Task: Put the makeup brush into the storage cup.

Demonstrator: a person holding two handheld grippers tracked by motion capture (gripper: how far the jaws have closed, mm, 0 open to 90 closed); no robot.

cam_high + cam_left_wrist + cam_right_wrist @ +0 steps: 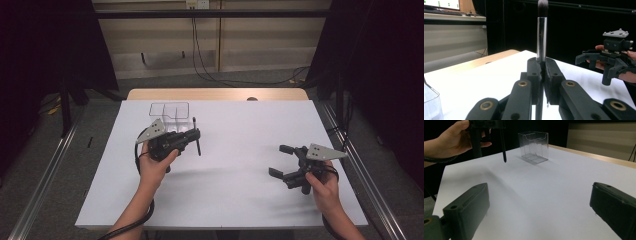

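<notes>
My left gripper is shut on a makeup brush and holds it off the white table, left of centre. In the left gripper view the brush stands upright between the closed jaws, silver ferrule and dark bristles on top. Its dark handle hangs down, tip clear of the table. A clear plastic box stands just behind that gripper. My right gripper hovers at the right side, jaws wide open with nothing between them.
The table's far edge is a wooden strip. Metal rails run along the floor on both sides. Cables lie on the floor behind the table. A corner of the clear box sits close to my left gripper.
</notes>
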